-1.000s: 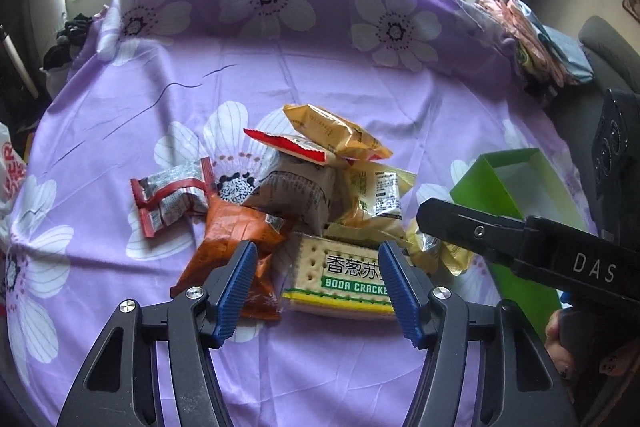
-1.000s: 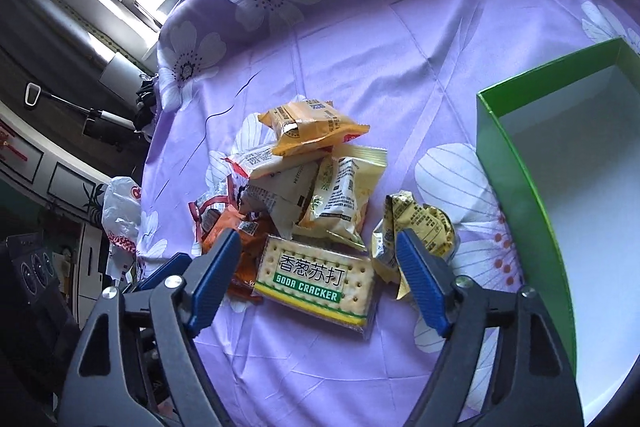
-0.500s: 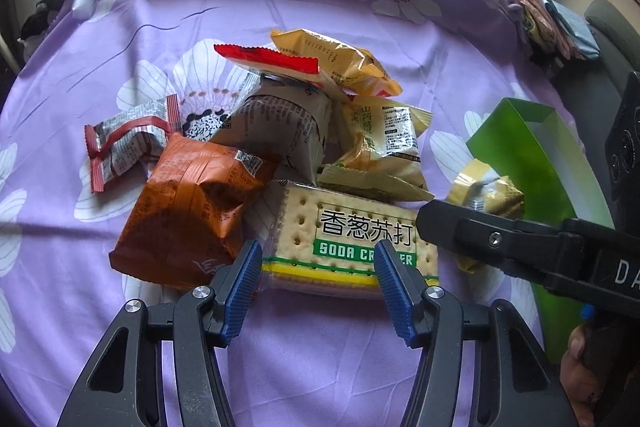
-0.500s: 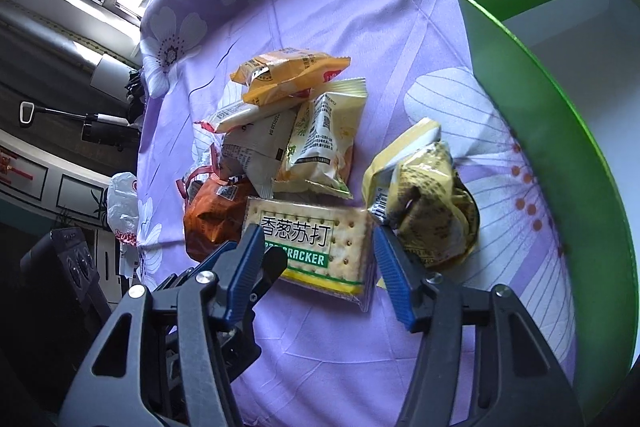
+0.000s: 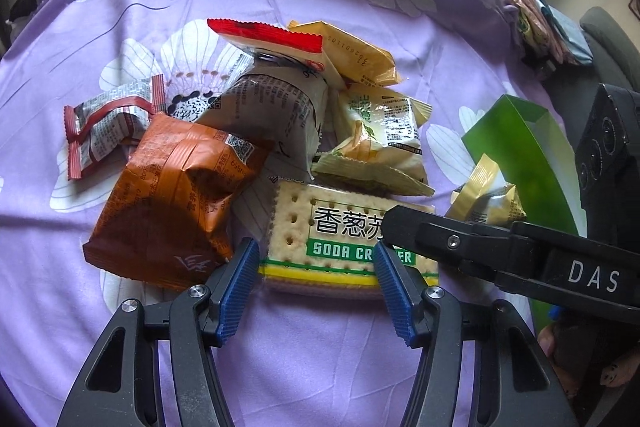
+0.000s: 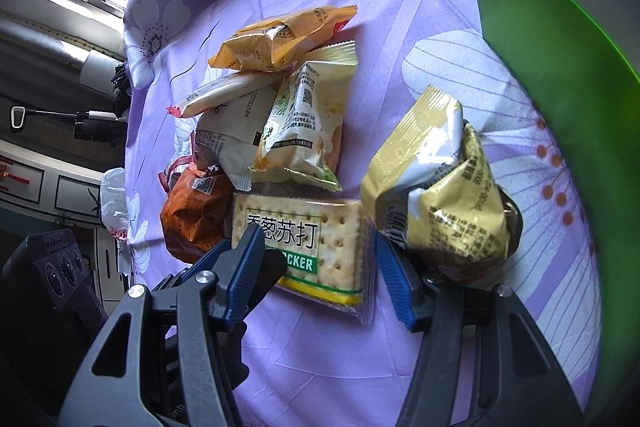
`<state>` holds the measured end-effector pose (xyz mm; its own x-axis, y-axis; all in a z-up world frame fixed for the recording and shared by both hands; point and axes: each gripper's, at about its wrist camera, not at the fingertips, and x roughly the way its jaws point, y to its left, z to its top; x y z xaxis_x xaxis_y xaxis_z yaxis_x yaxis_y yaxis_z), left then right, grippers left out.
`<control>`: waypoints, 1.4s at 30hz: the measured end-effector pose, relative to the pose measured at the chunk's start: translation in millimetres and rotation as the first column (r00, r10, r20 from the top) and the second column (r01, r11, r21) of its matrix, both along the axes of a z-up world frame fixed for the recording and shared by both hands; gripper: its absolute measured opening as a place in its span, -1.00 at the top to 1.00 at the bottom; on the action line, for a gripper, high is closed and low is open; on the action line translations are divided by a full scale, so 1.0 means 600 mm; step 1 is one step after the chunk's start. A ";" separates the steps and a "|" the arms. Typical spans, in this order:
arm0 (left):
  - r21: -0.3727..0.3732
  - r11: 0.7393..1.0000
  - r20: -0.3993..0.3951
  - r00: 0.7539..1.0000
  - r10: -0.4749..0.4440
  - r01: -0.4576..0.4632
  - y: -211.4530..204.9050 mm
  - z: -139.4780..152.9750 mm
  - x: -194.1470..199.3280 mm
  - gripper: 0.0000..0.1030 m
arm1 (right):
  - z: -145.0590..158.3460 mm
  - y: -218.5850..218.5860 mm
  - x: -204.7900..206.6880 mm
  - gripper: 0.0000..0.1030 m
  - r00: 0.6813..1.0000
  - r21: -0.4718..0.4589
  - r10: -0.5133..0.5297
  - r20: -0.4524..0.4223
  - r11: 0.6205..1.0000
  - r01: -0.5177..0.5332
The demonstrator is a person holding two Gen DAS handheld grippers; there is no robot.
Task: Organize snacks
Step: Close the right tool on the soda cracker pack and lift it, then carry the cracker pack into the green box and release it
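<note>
A soda cracker pack (image 5: pixel 320 223) (image 6: pixel 336 227) lies at the near edge of a snack heap on the purple flowered cloth (image 5: pixel 280 359). My left gripper (image 5: pixel 312 267) hangs open over the pack's left part, the left pad beside an orange-brown packet (image 5: pixel 172 195) (image 6: pixel 192 215). My right gripper (image 6: pixel 316 259) is open over the same pack, its right pad by the pack's right edge and a crumpled yellow packet (image 6: pixel 440 195) (image 5: pixel 488 203). In the left wrist view one of the right gripper's black fingers (image 5: pixel 460 239) crosses the pack's right end. No pad visibly presses on the pack.
A green box (image 6: pixel 540 27) (image 5: pixel 516 147) with a white inside stands open at the right. Further back lie a pale green packet (image 5: pixel 380 135), an orange-yellow one (image 5: pixel 360 55), a red-edged one (image 5: pixel 268 35) and a small red-silver one (image 5: pixel 108 123). A hand (image 5: pixel 560 343) shows at the right.
Both grippers have come down toward the cracker pack, which now looks much larger. Both sets of jaws have narrowed, the right one more. The snacks have not moved.
</note>
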<state>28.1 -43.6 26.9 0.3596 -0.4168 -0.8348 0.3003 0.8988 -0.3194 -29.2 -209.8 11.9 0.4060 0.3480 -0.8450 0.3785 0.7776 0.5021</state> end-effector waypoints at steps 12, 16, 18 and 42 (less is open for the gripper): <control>-0.026 1.000 0.048 0.999 0.017 -0.016 -0.004 0.027 -0.025 -0.16 | 0.030 0.026 -0.007 -0.12 0.998 -0.091 0.043 0.053 0.995 -0.038; -0.042 0.999 0.089 0.996 0.017 -0.013 -0.011 0.051 -0.036 -0.16 | 0.055 0.030 -0.014 -0.13 0.995 -0.129 0.044 0.095 0.991 -0.032; -0.040 0.999 0.112 0.994 0.020 -0.015 -0.012 0.061 -0.044 -0.16 | 0.064 0.032 -0.019 -0.13 0.992 -0.133 0.049 0.113 0.990 -0.034; 0.019 0.991 0.351 0.927 -0.134 0.136 -0.195 0.180 -0.094 -0.15 | 0.195 -0.090 -0.110 -0.12 0.937 -0.233 -0.109 0.332 0.953 0.193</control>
